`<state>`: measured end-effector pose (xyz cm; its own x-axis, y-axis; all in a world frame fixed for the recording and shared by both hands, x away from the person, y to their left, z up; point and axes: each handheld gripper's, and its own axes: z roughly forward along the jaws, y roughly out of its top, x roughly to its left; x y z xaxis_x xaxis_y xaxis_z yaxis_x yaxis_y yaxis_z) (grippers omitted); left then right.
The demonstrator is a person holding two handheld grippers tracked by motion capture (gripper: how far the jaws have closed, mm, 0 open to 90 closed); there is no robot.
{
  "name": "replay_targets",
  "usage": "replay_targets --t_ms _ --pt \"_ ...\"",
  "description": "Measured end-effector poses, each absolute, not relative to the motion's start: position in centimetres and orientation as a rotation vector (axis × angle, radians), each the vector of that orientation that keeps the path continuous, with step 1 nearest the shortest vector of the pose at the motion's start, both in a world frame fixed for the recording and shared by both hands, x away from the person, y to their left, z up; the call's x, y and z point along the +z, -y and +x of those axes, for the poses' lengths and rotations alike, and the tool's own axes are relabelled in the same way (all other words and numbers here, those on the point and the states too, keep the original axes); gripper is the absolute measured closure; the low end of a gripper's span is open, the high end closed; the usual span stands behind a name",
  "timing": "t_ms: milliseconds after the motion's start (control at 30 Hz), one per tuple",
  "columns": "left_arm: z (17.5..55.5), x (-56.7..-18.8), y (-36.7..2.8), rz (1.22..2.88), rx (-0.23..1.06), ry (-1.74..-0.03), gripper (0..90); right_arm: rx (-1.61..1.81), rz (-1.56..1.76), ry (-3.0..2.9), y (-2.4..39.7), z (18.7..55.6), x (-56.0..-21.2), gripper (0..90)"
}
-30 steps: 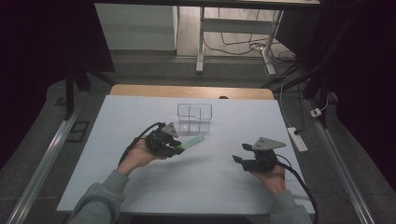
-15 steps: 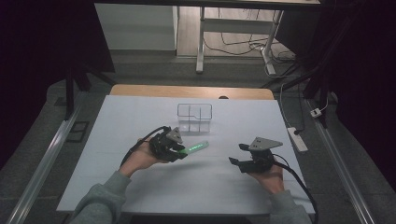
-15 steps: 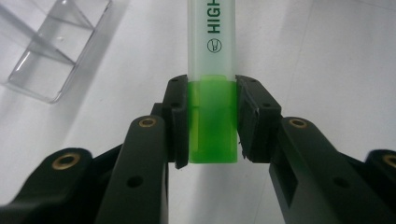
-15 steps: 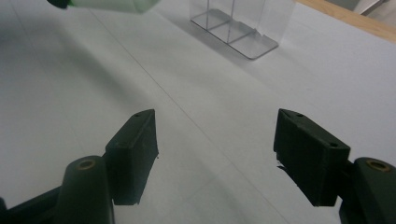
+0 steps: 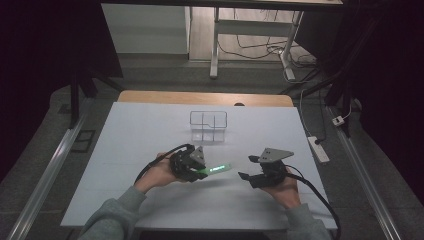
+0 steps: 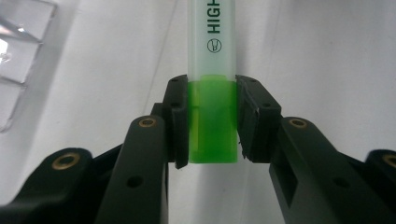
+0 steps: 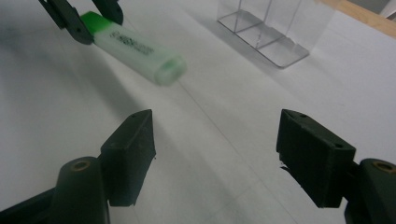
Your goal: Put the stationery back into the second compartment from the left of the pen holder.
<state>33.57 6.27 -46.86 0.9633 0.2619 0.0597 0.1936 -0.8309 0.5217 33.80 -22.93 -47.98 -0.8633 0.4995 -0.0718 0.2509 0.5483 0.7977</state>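
A green highlighter (image 5: pixel 216 169) (image 6: pixel 212 79) (image 7: pixel 135 46) is held above the white table, pointing right toward the other hand. My left gripper (image 5: pixel 199 171) (image 6: pixel 212 122) is shut on its green rear end, its jaws pressing both sides. My right gripper (image 5: pixel 247 168) (image 7: pixel 215 149) is open with nothing between its fingers, a short way right of the highlighter's capped tip. A clear plastic organiser (image 5: pixel 208 125) (image 7: pixel 275 28) with compartments stands at the table's middle back.
The white table (image 5: pixel 130 140) has a wooden strip (image 5: pixel 150 96) along its far edge. A power strip (image 5: pixel 317 149) lies on the floor at the right. Metal rails run along both sides of the table.
My left gripper has carried the highlighter down and to the right, toward the right gripper. The right gripper shifted slightly left and stays open.
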Motion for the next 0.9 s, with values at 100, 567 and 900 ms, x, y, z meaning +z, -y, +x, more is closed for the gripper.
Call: replay_targets --t_ms 100,567,900 --pt "33.4 -47.2 -5.7 2.598 0.170 -0.307 67.1 1.216 0.598 -2.521 22.5 33.7 -47.9 27.5" --pt "33.0 -48.1 -3.8 2.662 0.178 -0.247 67.1 1.105 0.445 -2.673 19.2 33.4 -48.5 29.9" --pt "32.7 -48.4 -2.8 2.697 0.170 -0.192 67.0 0.969 0.320 -2.790 17.3 33.3 -49.2 40.6"
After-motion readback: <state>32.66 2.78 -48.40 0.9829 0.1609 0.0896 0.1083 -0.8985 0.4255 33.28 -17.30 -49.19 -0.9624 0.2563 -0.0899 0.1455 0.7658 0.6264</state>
